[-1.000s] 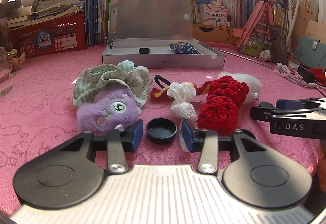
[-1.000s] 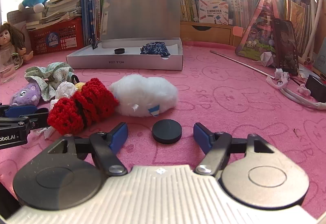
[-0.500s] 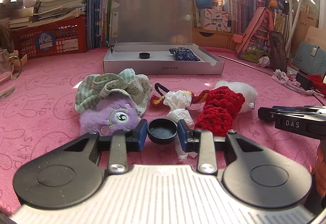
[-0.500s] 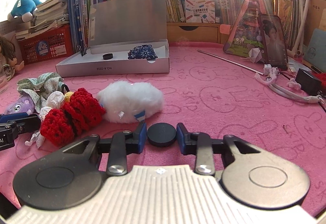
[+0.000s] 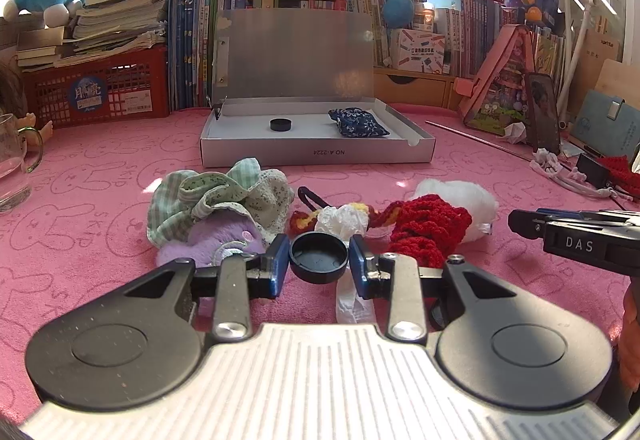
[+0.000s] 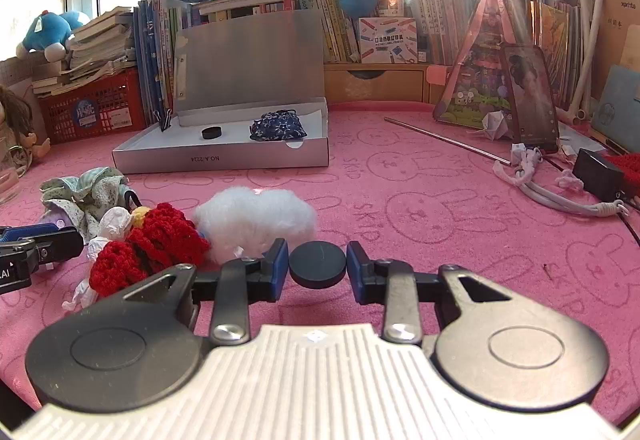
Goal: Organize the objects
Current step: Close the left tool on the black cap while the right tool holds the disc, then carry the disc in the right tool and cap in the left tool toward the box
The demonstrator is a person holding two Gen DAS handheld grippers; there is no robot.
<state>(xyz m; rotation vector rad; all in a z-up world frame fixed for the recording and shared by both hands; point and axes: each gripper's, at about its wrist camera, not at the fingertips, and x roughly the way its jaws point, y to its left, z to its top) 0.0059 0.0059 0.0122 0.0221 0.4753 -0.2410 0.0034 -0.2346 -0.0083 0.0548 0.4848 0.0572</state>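
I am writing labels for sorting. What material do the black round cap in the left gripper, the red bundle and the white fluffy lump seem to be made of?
Black cap: probably hard plastic, with a smooth matte surface and a moulded rim. Red bundle: looks like crocheted yarn, with thick loops visible. White lump: soft fluff, faux fur or stuffing; I cannot tell which.

Purple plush (image 5: 218,240) half under green cloth (image 5: 216,196), glass mug (image 5: 14,160) cut by edge
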